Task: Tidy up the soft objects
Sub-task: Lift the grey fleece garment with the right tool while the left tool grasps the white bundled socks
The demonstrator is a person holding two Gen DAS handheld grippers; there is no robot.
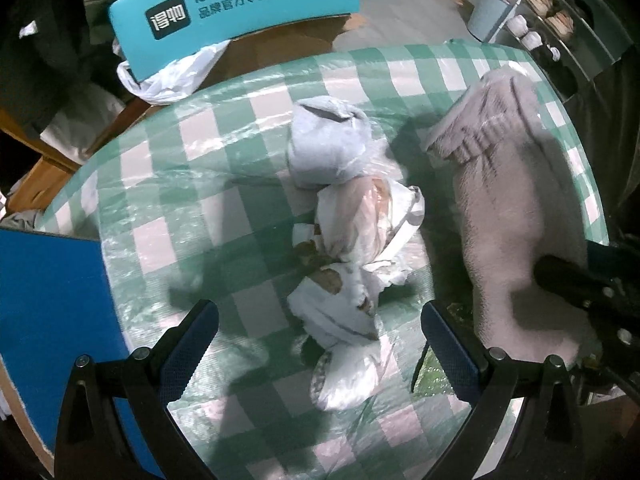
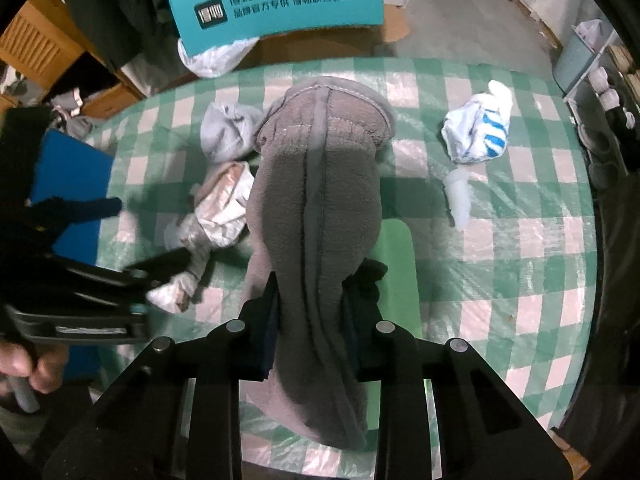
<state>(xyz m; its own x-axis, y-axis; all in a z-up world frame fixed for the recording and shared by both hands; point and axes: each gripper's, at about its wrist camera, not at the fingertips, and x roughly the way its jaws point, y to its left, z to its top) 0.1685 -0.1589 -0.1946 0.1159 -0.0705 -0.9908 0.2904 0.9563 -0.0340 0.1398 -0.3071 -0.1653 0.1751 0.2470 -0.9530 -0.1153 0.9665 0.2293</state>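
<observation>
A long grey-brown fleece garment [image 2: 316, 184] hangs forward from my right gripper [image 2: 313, 308], which is shut on its near end; its ribbed cuff lies toward the table's far side. In the left wrist view the same garment [image 1: 508, 200] lies at the right. My left gripper [image 1: 320, 344] stands open, pointing down over a crumpled white bundle with brown patches [image 1: 352, 264], with nothing between its fingers. Just beyond the white bundle sits a pale blue soft bundle in clear wrap [image 1: 328, 144]. A white-and-blue bag [image 2: 480, 128] lies at the far right.
Everything rests on a round table with a green-and-white checked cover [image 1: 224, 208]. A green flat piece [image 2: 396, 264] lies under the garment. A teal sign board [image 1: 240, 4] stands behind, a blue panel [image 1: 52, 300] at the left edge. A hand [image 2: 32, 364] holds the left gripper.
</observation>
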